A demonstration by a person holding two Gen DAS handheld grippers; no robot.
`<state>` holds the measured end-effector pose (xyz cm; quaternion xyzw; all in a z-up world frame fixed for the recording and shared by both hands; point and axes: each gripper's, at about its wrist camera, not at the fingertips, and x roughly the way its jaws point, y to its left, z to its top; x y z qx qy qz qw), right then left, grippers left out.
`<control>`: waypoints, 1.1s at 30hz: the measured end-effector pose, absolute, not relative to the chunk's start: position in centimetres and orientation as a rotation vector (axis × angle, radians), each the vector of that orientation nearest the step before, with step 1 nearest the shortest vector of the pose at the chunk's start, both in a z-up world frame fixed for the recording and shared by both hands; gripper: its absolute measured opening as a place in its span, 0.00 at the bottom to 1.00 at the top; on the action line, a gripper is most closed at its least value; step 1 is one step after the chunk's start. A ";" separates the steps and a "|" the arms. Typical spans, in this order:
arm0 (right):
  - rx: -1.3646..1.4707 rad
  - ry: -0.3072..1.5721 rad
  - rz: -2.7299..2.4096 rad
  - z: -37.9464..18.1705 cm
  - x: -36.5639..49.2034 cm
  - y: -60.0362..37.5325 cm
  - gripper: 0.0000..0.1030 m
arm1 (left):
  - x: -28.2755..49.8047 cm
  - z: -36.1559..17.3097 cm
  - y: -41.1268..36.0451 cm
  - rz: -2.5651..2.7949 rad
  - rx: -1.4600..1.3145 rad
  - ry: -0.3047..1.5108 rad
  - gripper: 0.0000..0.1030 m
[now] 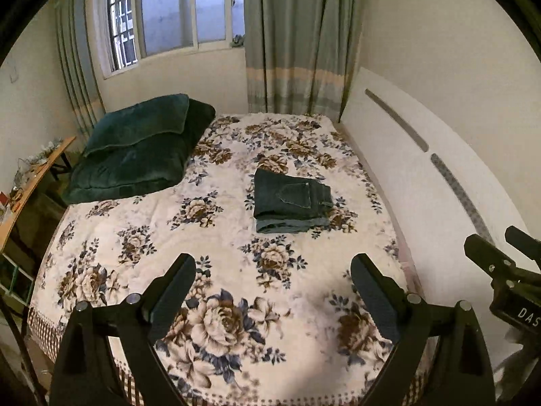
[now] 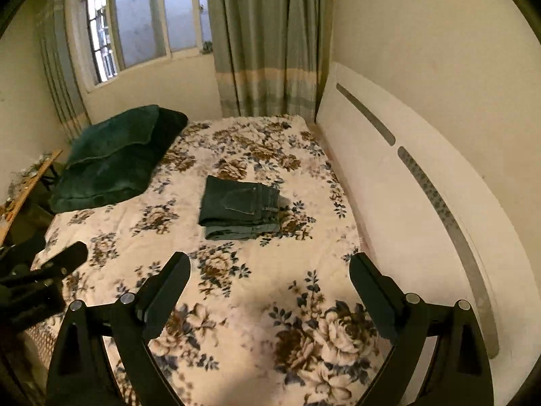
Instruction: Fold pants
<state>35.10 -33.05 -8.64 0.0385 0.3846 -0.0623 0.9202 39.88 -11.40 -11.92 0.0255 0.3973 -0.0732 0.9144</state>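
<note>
The pants are lying folded into a compact dark stack on the floral bedspread, about midway along the bed and nearer the white headboard than the dark green pillows. A back pocket is showing on the top layer, and lighter fabric edges are showing along the near side of the stack. The left gripper is being held above the near part of the bedspread, its 2 fingers spread wide with nothing between them. The right gripper is being held likewise, wide apart and gripping nothing. Both are well apart from the pants. Green curtains are hanging beyond the bedspread's far edge, beside a window.
</note>
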 end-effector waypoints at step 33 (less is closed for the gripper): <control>0.073 0.726 -0.062 8.8 20.6 -34.8 0.97 | 29.6 0.7 -12.4 0.001 0.061 0.701 1.00</control>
